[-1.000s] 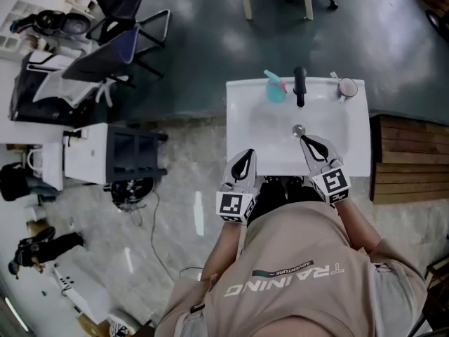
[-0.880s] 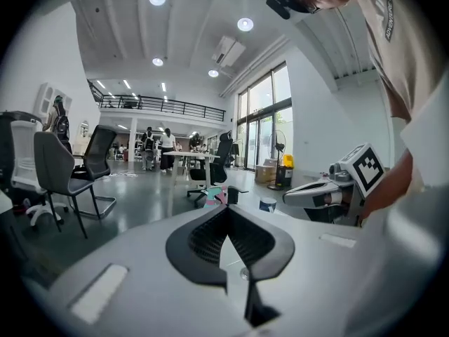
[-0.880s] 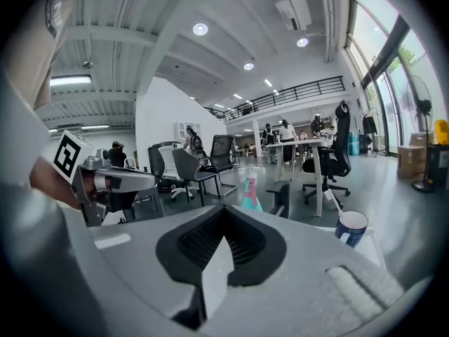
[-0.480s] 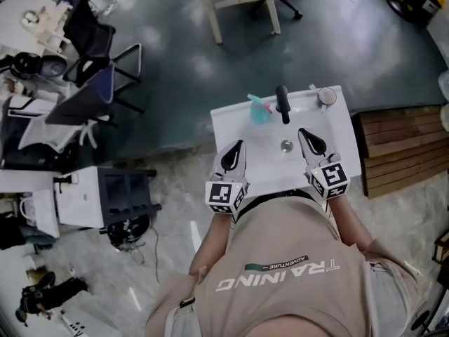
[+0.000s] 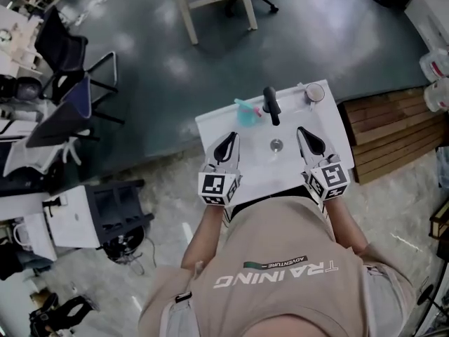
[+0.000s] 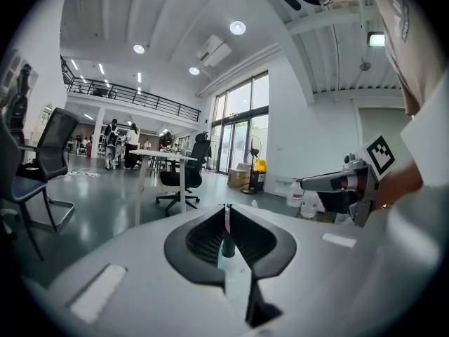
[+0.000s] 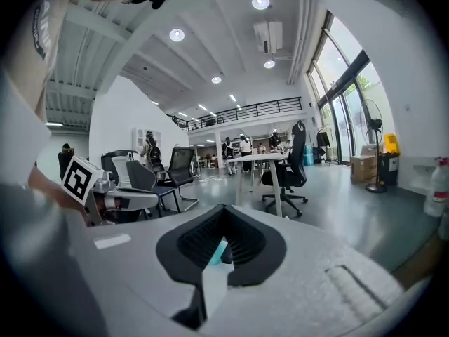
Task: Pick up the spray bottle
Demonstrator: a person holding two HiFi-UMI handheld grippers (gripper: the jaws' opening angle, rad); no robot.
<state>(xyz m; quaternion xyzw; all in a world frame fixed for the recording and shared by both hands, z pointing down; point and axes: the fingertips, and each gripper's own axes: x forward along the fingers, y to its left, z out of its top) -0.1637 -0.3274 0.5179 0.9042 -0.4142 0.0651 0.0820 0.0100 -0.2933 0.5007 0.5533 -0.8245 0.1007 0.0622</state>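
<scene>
A small teal container with a pink piece on top [image 5: 247,112], apparently the spray bottle, stands at the back of the white sink [image 5: 330,135], left of the black faucet [image 5: 270,105]. My left gripper [image 5: 231,137] hovers over the basin just short of the container, pointing at it. Its jaws are opening: a narrow slit shows between the tips [image 6: 226,208], with the teal container [image 6: 224,258] seen through it and nothing between them. My right gripper [image 5: 302,131] is over the basin's right side with its tips together and empty [image 7: 223,208].
A drain [image 5: 276,145] lies between the two grippers. A round cap-like thing [image 5: 315,92] sits on the sink's back right corner. Wooden pallets [image 5: 393,135] lie to the right, white jugs [image 5: 435,65] beyond them. Office chairs [image 5: 66,83] and a desk stand at the left.
Both grippers have moved forward over the basin toward the faucet and the teal container. The left has come closer to the container.
</scene>
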